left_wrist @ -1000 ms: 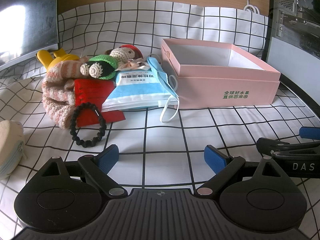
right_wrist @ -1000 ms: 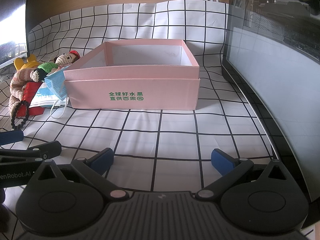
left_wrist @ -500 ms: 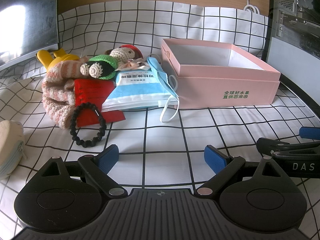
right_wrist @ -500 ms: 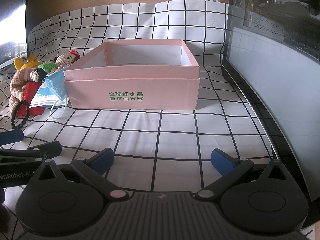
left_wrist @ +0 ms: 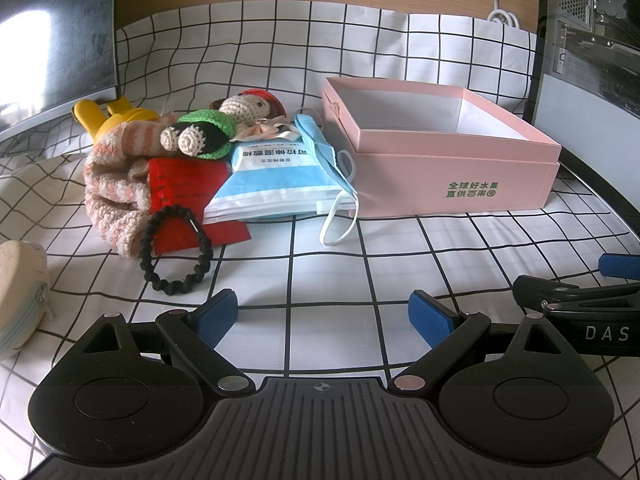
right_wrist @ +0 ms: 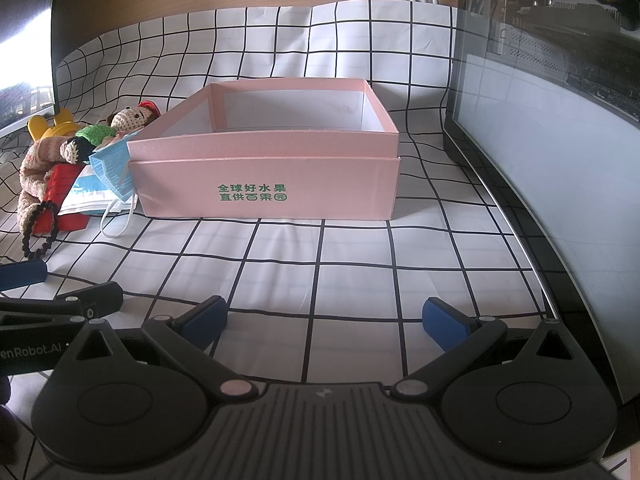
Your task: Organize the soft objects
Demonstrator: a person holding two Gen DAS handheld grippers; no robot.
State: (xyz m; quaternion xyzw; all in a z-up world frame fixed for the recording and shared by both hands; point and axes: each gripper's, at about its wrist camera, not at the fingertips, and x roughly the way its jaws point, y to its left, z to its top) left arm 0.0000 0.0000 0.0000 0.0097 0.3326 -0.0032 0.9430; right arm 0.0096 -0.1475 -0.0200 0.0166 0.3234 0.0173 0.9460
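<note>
A pile of soft things lies left of an open pink box [left_wrist: 452, 160]: a crocheted doll [left_wrist: 216, 128], a pink striped knit cloth [left_wrist: 112, 176], a red pouch [left_wrist: 180, 196], a black hair tie [left_wrist: 176, 256], a blue-white mask packet [left_wrist: 276, 184] and a loose blue mask [left_wrist: 324, 156]. The box [right_wrist: 264, 176] looks empty inside. My left gripper [left_wrist: 324, 316] is open and empty, low over the cloth in front of the pile. My right gripper [right_wrist: 324, 320] is open and empty, in front of the box.
A beige zip pouch [left_wrist: 20, 300] lies at the far left. A yellow toy [left_wrist: 108, 116] sits behind the pile. A dark monitor [right_wrist: 560, 160] stands on the right, another screen [left_wrist: 52, 40] on the left. A checked cloth [left_wrist: 320, 256] covers the table.
</note>
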